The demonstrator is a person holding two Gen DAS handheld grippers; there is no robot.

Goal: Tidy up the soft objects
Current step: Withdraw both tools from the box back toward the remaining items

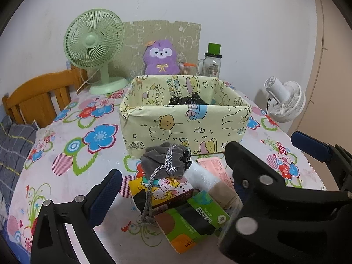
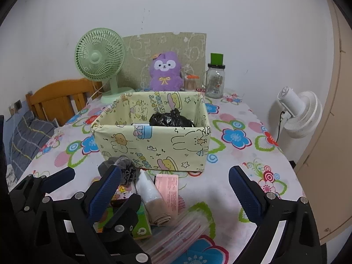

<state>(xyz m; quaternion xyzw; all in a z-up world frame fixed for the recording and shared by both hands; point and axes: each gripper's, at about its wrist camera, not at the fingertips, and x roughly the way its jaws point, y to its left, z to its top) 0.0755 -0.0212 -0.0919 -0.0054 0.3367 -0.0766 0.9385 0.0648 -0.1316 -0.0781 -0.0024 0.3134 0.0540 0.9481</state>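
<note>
Resting on a pile of packets at lower centre of the left wrist view, the grey drawstring pouch [image 1: 164,161] lies just before the yellow box [image 1: 184,118].

Pouch long axis runs left-right; its gathered mouth points right, and its cord [image 1: 149,195] trails toward the bottom edge. Under it: cartoon packet [image 1: 167,192], green packet [image 1: 193,222], clear-wrapped roll [image 1: 202,175], pink packet [image 1: 216,167], all partly covered. Black bag [image 1: 187,100] in the box is half hidden by the front wall. Left gripper [image 1: 176,189] stands wide open around the pile, holding nothing. Right gripper [image 2: 176,189] wide open, empty; its left finger masks the pouch.
</note>
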